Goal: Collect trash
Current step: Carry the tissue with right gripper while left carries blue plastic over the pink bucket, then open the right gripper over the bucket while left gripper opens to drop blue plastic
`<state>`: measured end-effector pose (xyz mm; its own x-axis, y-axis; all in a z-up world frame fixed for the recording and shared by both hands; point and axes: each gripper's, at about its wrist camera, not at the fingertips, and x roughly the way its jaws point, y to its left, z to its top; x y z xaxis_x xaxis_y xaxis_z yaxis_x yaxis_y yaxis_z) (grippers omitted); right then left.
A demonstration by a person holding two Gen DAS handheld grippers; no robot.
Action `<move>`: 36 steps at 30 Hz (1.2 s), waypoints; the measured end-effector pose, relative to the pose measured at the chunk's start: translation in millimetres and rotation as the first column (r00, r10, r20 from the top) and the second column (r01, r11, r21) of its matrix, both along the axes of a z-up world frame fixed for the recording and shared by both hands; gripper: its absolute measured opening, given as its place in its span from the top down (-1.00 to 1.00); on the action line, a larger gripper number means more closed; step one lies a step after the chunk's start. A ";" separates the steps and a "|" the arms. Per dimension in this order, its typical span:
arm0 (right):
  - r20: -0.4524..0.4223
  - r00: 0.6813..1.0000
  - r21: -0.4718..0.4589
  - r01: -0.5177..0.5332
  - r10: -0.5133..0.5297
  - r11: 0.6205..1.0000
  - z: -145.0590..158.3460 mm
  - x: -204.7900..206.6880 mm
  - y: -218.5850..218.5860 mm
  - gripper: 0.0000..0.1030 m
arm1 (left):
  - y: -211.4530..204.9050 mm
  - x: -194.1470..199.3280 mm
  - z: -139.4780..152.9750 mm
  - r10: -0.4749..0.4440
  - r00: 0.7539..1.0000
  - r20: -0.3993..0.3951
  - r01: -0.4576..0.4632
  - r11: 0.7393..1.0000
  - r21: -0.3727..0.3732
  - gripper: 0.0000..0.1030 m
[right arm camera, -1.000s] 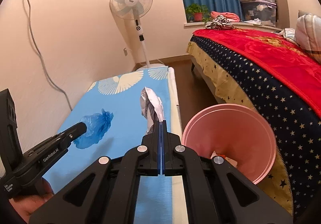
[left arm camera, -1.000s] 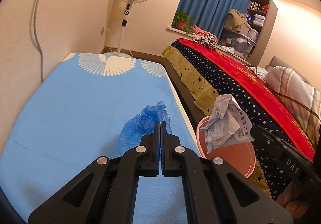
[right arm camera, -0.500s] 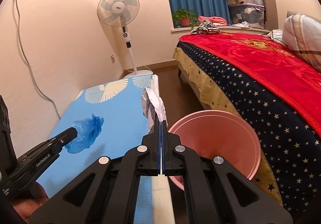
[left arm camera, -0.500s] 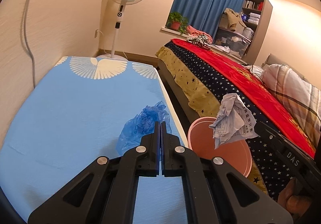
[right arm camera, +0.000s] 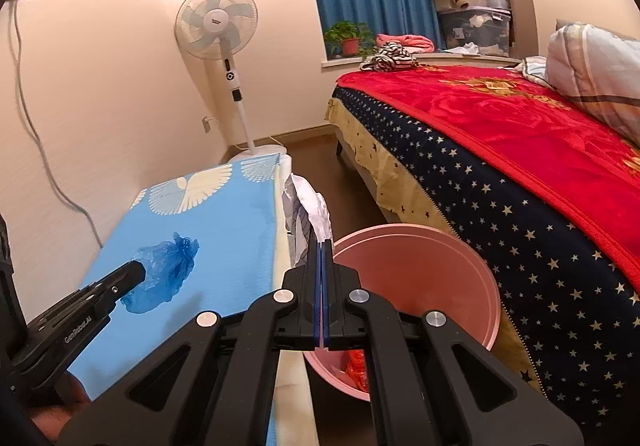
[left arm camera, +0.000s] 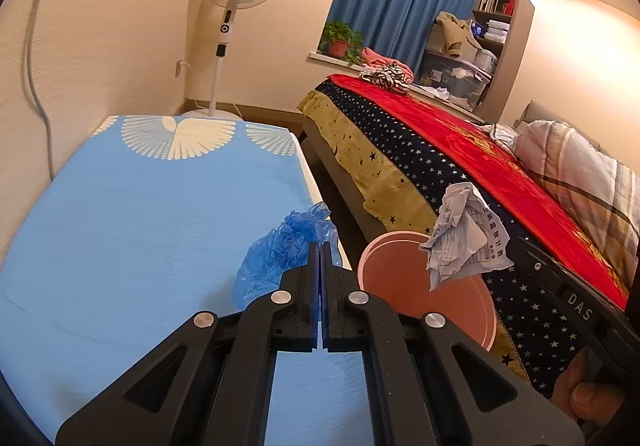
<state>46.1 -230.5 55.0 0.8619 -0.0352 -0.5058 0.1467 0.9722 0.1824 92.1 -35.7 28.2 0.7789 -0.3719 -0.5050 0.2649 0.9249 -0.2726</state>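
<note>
Blue plastic and crumpled paper, each pinched in closed jaws beside a pink bin.

At lower left of the right wrist view, the left gripper (right arm camera: 138, 272) is clamped on the blue plastic bag (right arm camera: 164, 278), held over the blue mattress (right arm camera: 224, 238). At centre, the right gripper (right arm camera: 321, 246) is clamped on the crumpled paper (right arm camera: 308, 210), which stands just past the mattress edge, left of the pink bin (right arm camera: 416, 270). In the left wrist view, the paper hangs above the bin's far rim. To the right lies the bed with its red blanket (right arm camera: 520, 114).
</note>
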 end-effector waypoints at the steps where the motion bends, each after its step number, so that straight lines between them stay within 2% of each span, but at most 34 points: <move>1: -0.001 1.000 0.001 0.004 -0.004 1.000 -0.1 0.4 -1.2 0.99 | -0.6 0.2 -0.6 -0.003 1.000 0.001 0.003 1.000 0.001 0.99; 36: -0.050 0.990 -0.016 0.129 -0.130 0.991 -27.0 20.0 -44.3 1.00 | -71.5 24.5 -19.1 -0.137 0.990 -0.014 0.137 0.991 0.010 0.99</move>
<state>66.1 -274.8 28.1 0.8226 -0.1519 -0.5479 0.2806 0.9466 0.1589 116.5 -107.2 9.0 0.7141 -0.4691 -0.5196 0.3857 0.8831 -0.2671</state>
